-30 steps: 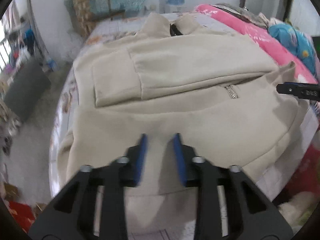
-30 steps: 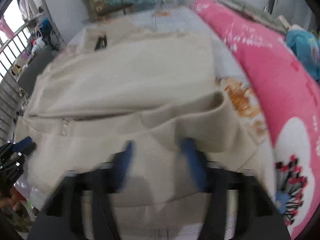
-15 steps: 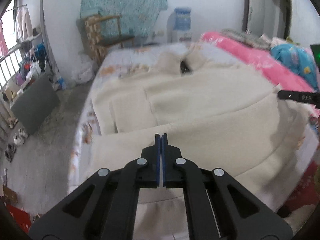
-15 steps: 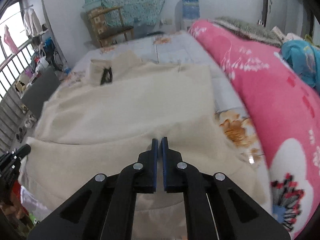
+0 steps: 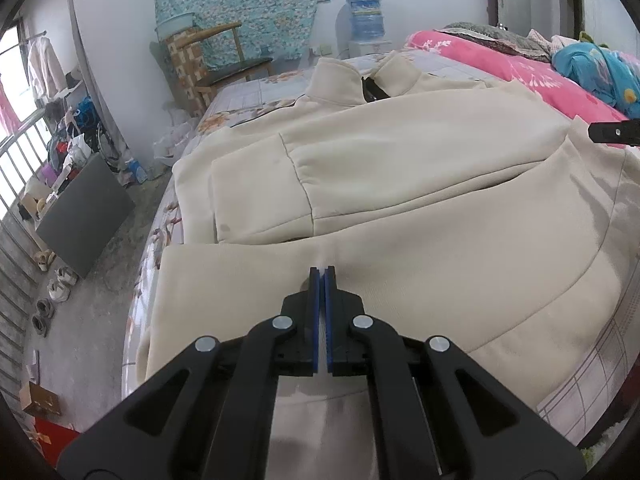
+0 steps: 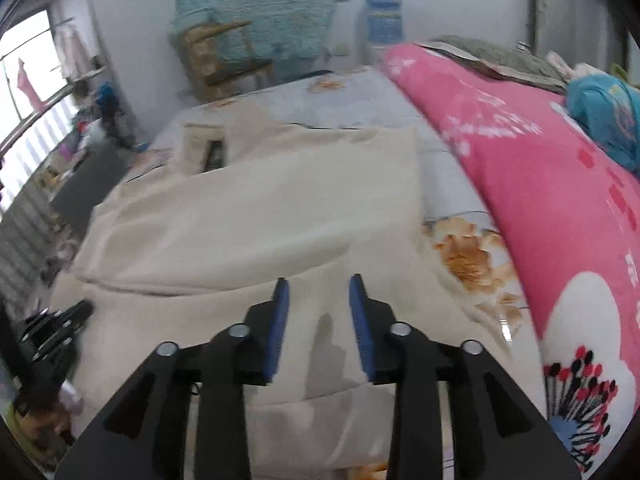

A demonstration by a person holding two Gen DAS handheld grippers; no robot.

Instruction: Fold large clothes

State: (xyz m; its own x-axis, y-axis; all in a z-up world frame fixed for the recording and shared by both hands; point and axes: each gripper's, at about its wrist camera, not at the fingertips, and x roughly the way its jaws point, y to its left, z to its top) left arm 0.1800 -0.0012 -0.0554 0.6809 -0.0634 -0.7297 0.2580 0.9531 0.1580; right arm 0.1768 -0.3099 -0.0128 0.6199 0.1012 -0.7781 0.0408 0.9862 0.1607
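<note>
left gripper (image 5: 319, 270) has its blue pads pressed together on a pinch of the cream jacket (image 5: 400, 184), right at the edge of the near flap that lies doubled back over the body. half a second ago it was clamped the same way, so no change there. the jacket lies spread on the bed (image 5: 248, 92), collar (image 5: 360, 78) at the far end, sleeve folded across the left side, hem end brought up from the near edge. moving right: the right gripper (image 6: 318, 286) was closed half a second ago and now its jaws stand clearly apart with nothing between them, hovering just over the near flap, frame a bit blurred. so the right side of the fold looks released and laid down, while the left side is not let go yet. pink quilt (image 6: 560, 208) runs along the right of the bed, not touching the jacket. judgement: hem-up fold about placed; left release probably next, then flattening or a further fold.
</note>
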